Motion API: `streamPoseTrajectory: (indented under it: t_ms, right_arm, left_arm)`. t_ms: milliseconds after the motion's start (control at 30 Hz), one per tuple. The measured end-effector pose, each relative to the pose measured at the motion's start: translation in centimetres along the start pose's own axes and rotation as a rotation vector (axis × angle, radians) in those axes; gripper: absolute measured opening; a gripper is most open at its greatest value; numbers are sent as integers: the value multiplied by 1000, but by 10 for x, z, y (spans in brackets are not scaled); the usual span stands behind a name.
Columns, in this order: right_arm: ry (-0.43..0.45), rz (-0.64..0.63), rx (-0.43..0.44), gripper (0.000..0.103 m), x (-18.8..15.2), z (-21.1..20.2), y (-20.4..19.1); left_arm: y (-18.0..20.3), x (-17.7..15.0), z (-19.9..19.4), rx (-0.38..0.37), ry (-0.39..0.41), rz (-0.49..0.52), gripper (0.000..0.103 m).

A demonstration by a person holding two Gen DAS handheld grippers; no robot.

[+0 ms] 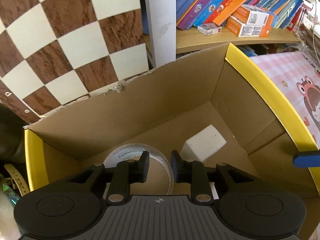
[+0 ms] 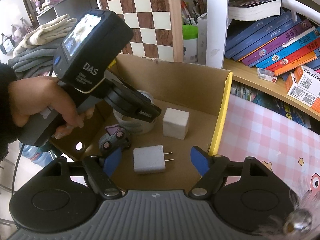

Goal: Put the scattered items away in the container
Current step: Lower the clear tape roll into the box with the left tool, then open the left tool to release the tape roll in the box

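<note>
Because the left gripper (image 1: 160, 167) reaches down into the cardboard box (image 1: 140, 104), its jaws stand only narrowly apart with nothing pinched between them; the roll of clear tape (image 1: 138, 156) lies on the box floor directly beneath the fingertips, which reads as a drop just made, the tape lying loose of the pads; just beyond it sits a white block (image 1: 204, 142), also on the floor. In the right wrist view the right gripper (image 2: 156, 161) hangs over the box's near edge with its blue pads (image 2: 112, 161) spread wide and empty; a white plug adapter (image 2: 149, 161) lies between and below them, prongs pointing toward the yellow-edged side wall, so it looks already delivered rather than held. A small toy car (image 2: 115, 140) rests beside the tape, close to the left pad. A hand (image 2: 40, 104) grips the left tool's handle above the box. Outward, the box sits on a pink checked tablecloth (image 2: 270, 130), with a chessboard (image 2: 144, 20) leaning behind and books (image 2: 280, 46) on the shelf; I see no scattered items still outside.
</note>
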State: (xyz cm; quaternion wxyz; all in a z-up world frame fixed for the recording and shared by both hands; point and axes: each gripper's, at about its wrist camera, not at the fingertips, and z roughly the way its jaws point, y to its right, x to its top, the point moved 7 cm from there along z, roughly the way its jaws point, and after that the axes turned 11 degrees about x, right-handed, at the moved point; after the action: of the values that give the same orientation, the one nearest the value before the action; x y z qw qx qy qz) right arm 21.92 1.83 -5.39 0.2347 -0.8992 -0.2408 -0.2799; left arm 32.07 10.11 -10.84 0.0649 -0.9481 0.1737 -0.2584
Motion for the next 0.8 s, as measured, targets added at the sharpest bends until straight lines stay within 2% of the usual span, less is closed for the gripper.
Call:
streamPoseTrajectory:
  t_ms: [367,500,667,800]
  right_arm:
    - [3,-8,-3,76,-1,-3,-7]
    - [13,-17,-8,76,-1,-7,-11]
    - [39,-11,-38,76,-2,-13,-12]
    - [58,-2,-61,76,-2,-17,-11]
  left_arm:
    - [-8,-8,-35,1,77,-40,25]
    - [-11,-14,-52,30,115,-63,38]
    - [-15,-20,-72,47,163,-127,42]
    - [-16,-25,-88,80,203,-163,55]
